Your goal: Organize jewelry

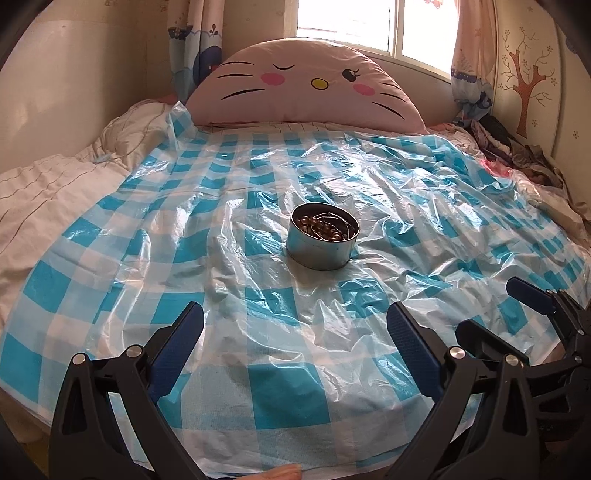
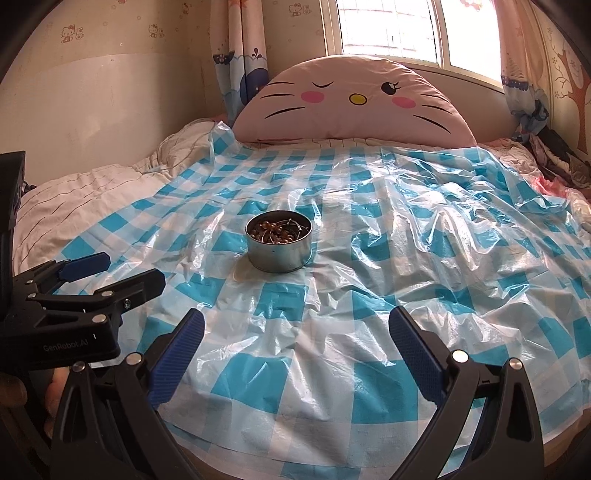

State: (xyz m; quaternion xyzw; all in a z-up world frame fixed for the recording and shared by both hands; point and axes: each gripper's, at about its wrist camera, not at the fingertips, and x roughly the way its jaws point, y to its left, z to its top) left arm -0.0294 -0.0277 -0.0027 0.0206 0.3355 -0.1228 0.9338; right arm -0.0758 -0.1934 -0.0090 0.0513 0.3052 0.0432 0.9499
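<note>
Nearest to the cameras, the left tongs [image 1: 295, 343] stand wide, with nothing between the blue pads [image 1: 173, 354], and they hang over the near edge of the bed [image 1: 44, 192]. The right tongs [image 2: 295, 343] are also wide and empty, just beside the left ones; each pair shows at the side of the other's view. In the right wrist view a hand [image 2: 55, 391] grips the black handle of the left tongs, low at the left edge. At the very bottom of the left wrist view a small bit of a fingertip [image 1: 286, 472] shows. Under both tongs lies a thin plastic sheet [image 1: 332, 369] with blue and white checks, wrinkled and shiny, which covers most of the bed. Farther on, near the middle of the sheet and well apart from both tongs, stands a round metal tin [image 1: 321, 238] without a lid. Inside it lies the jewelry [image 1: 325, 225]: brown beads and thin silver rings, tangled together. To the left of the sheet a pale striped blanket [image 1: 55, 184] is bunched. At the head of the bed a big pink cat pillow [image 1: 306, 85] leans, with whiskers, a yellow nose and one eye closed. Behind it is a bright window [image 1: 373, 26] with patterned curtains [image 1: 192, 44] on both sides. On the right wall there is a tree sticker [image 1: 524, 74], and some dark clothes [image 1: 517, 151] lie below it.
</note>
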